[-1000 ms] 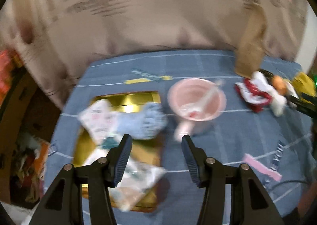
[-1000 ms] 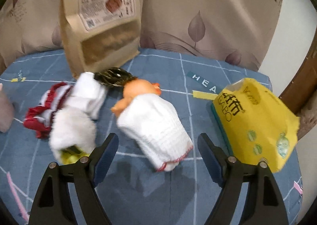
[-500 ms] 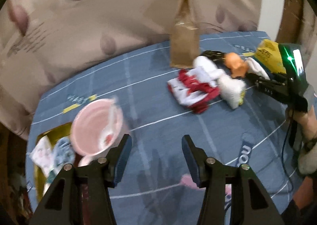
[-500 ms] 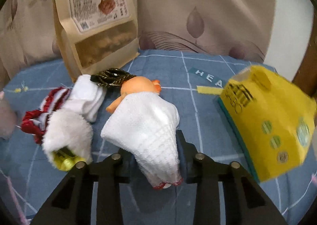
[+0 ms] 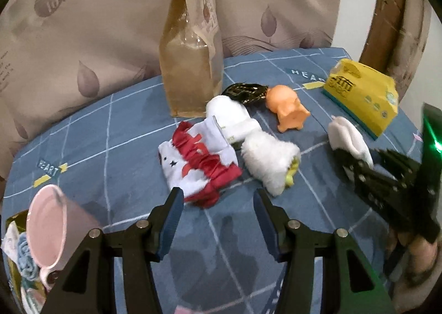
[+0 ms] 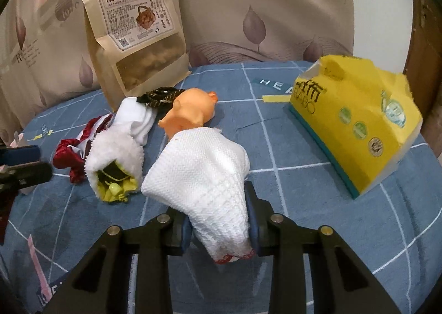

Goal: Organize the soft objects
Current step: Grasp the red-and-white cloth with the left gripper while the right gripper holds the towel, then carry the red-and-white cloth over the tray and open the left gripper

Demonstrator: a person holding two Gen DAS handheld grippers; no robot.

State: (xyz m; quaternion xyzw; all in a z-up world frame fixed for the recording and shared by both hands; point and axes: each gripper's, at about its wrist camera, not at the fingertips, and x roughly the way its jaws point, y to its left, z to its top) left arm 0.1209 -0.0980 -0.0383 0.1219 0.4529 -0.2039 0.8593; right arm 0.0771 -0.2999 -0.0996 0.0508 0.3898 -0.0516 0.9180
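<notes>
A blue checked cloth (image 6: 276,148) covers the table, with a beige leaf-print curtain hanging behind it. Toward the far left stands a brown paper snack bag (image 6: 132,46); at the far right lies a yellow tissue pack (image 6: 356,120).

The right gripper (image 6: 219,227) has just been closing, and its pads now pinch the white knitted cloth (image 6: 204,173) at its near, red-trimmed end. The rest of the cloth fans out ahead of the jaws, just in front of an orange rubber pig (image 6: 190,115). The knit looks light and limp. In my judgement it will droop and swing once lifted, so a hold on the bunched hem, as here, suits it better than a pinch on one loose layer that could slide free.

The left gripper (image 5: 218,220) stands wide open with nothing between its fingers, hovering near the red and white frilled cloth (image 5: 199,159). Just right of that cloth lies a fluffy white pouch (image 5: 269,157) with a yellow lining, and behind it a smooth white sock (image 5: 232,115). Both cloth and pouch should squash easily. The frilled cloth's gathered red edge offers a thick fold to grip, while satin-like trim may prove slippery, though the view is too soft to be sure of the fabric.

At the near left a pink mug (image 5: 52,228) lies beside a gold tray (image 5: 12,221) that already holds soft pieces, likely the sorting place.
</notes>
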